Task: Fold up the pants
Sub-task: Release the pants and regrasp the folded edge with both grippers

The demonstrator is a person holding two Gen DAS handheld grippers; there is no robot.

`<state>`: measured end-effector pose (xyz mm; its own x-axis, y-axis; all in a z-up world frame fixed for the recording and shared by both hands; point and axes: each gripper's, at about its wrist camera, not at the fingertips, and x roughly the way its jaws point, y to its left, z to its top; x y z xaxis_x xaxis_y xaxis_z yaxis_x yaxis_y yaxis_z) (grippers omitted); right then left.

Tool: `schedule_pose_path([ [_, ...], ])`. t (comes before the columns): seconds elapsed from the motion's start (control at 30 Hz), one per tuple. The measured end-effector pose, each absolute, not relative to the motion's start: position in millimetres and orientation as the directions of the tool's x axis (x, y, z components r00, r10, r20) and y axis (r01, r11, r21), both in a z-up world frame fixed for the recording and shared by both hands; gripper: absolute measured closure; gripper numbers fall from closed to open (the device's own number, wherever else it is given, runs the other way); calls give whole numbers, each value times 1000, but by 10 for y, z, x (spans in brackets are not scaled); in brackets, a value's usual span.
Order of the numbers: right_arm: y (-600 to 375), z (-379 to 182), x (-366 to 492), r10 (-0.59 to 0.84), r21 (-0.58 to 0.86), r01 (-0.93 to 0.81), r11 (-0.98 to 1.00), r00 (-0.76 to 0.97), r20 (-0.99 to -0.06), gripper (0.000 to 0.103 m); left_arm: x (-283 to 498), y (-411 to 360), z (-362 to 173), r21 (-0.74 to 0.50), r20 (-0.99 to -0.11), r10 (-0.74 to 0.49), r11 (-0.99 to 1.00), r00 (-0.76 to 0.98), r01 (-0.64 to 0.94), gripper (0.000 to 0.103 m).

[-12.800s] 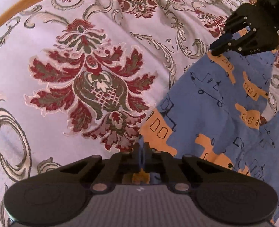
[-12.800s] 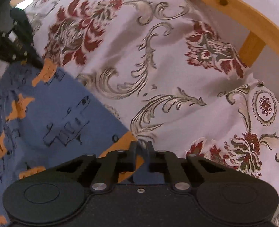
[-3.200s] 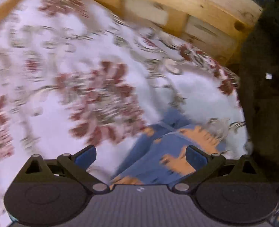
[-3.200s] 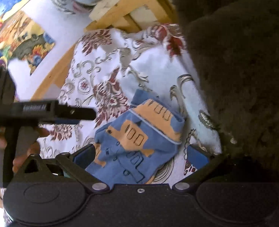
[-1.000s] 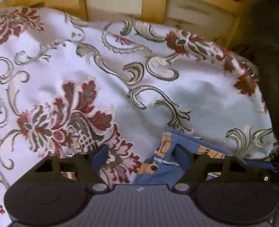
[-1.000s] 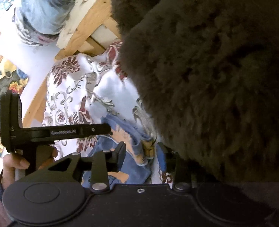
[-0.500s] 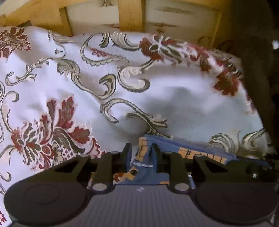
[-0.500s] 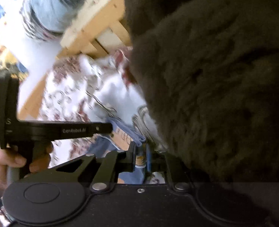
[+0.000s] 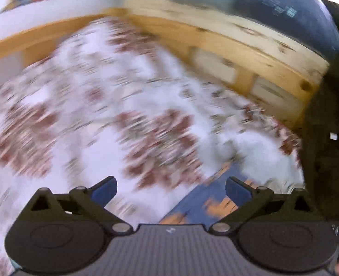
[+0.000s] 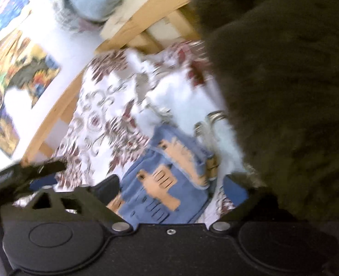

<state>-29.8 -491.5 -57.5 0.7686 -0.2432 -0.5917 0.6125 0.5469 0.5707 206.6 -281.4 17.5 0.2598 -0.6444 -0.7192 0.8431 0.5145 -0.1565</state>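
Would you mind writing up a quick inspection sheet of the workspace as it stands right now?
Surface: floral bedspread, blurred by camera motion.
Job's things: blue and orange pants lie folded in a compact bundle near the bed's edge.
Clutter: nothing seen.
Grippers: left gripper open, holding nothing; right gripper open above the pants.
Cables: nothing seen.
Surroundings: wooden bed frame, colourful posters on the wall, dark fuzzy garment close by.

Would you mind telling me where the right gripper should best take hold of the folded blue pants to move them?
Probably the thick stacked edge of the pants nearest the dark fuzzy garment, approached from that side. The right gripper is open, and layers bunch there, so one pinch likely catches them all.
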Motion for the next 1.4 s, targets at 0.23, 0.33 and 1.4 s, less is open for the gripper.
schedule_pose_path([
  [0.23, -4599, -439, -10, -180, 461, 509, 726, 789, -587, 1, 2438, -1178, -21, -39, -798, -451, 700, 399, 714, 0],
  [0.33, -4413, -433, 199, -96, 412, 412, 813, 792, -603, 1, 2625, -604, -155, -1, -826, -386, 730, 411, 684, 0],
  [1.4, -3031, -636, 2394, 391, 123, -481, 868, 510, -766, 94, 3179, -596, -502, 23, -844, -487, 386, 225, 922, 2],
])
